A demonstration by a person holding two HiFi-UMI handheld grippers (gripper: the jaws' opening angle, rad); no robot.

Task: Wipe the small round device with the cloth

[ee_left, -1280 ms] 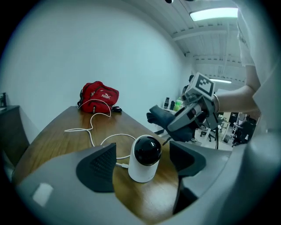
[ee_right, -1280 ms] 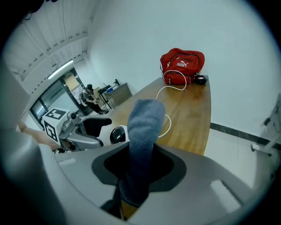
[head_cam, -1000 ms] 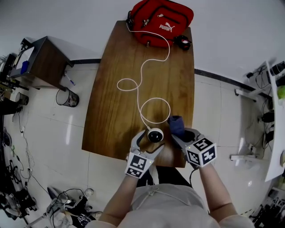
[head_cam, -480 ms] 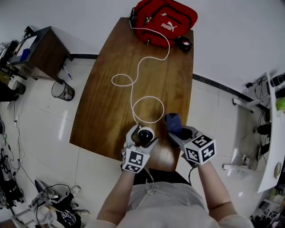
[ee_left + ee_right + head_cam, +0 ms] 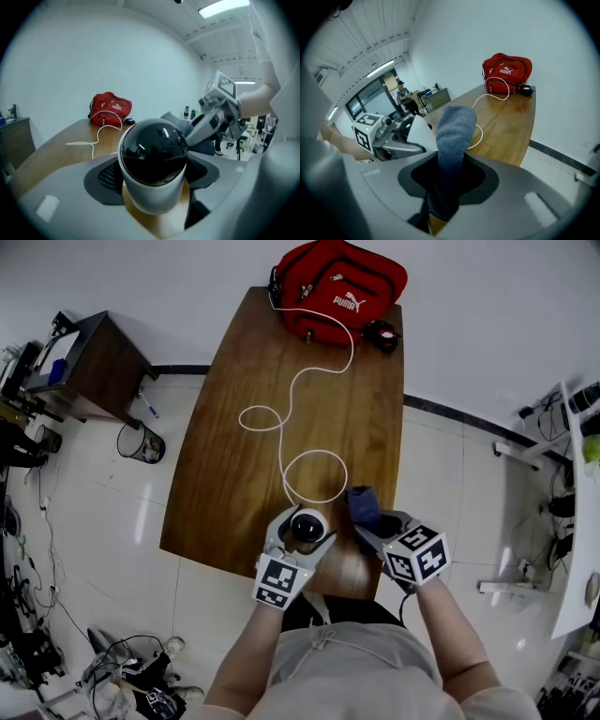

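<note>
Left gripper point(image 5: 305, 529) jaws closing on the small round device point(image 5: 152, 159), pads against its sides, at the near edge of the wooden table point(image 5: 234, 474). Right gripper point(image 5: 375, 523) clamped on the blue-grey cloth point(image 5: 452, 136), held upright just beside the device. White cable point(image 5: 296, 381) loops back to the red bag point(image 5: 337, 282).
</note>
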